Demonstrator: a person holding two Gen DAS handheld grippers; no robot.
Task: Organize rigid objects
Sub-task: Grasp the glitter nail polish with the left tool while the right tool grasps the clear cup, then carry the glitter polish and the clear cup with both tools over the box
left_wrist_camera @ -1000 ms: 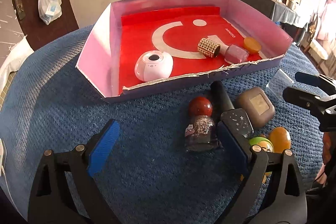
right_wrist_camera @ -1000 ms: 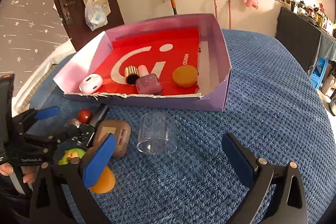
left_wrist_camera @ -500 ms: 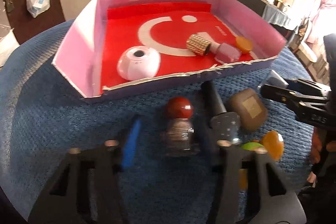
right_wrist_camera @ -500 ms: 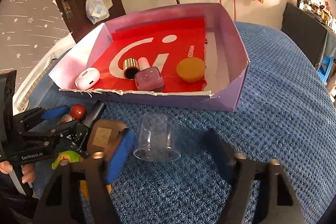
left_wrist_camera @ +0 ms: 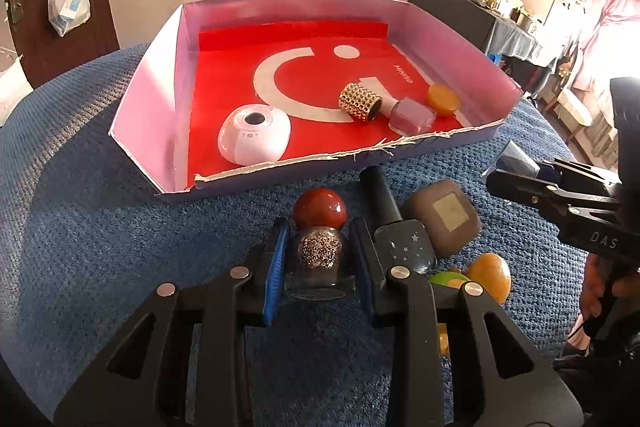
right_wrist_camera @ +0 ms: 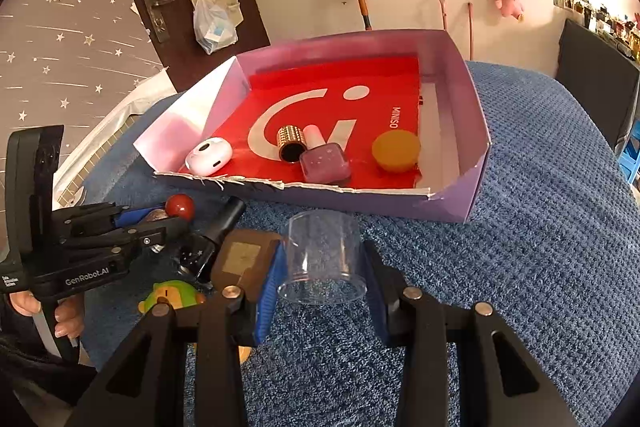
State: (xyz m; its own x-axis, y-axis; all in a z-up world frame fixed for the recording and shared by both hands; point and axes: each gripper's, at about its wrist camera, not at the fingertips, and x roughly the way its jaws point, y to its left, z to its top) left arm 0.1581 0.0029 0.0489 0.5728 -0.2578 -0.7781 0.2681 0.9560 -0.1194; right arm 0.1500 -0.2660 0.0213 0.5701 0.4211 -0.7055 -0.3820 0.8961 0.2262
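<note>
My left tongs [left_wrist_camera: 320, 259] are closing, blue pads pressed on both flanks of the glitter bottle [left_wrist_camera: 320, 259], its red ball cap [left_wrist_camera: 320, 209] poking out just past my tips. My right tongs [right_wrist_camera: 322, 275] are clamped on the clear cup [right_wrist_camera: 322, 253], which lies tipped with its open mouth facing me.

Just right of my left tongs it's crowded: the dark starry bottle [left_wrist_camera: 404, 247] touches my right finger, the brown square case [left_wrist_camera: 444, 217] sits beyond it, and a green and orange toy [left_wrist_camera: 472, 277] is tucked close behind. Left of my left tongs, the blue surface [left_wrist_camera: 120, 247] lies open and bare.

Ahead of both tongs, the torn front edge of the purple tray [right_wrist_camera: 476, 171] runs low and ragged. Inside on the red liner: a white round gadget [left_wrist_camera: 254, 135] toward the left wall, a gold studded cap [left_wrist_camera: 360, 103], a pink bottle [left_wrist_camera: 412, 115], an orange lid [left_wrist_camera: 442, 99]. The far half of the tray floor is free.

Right of my right tongs, wide open blue surface out to its rounded edge.
</note>
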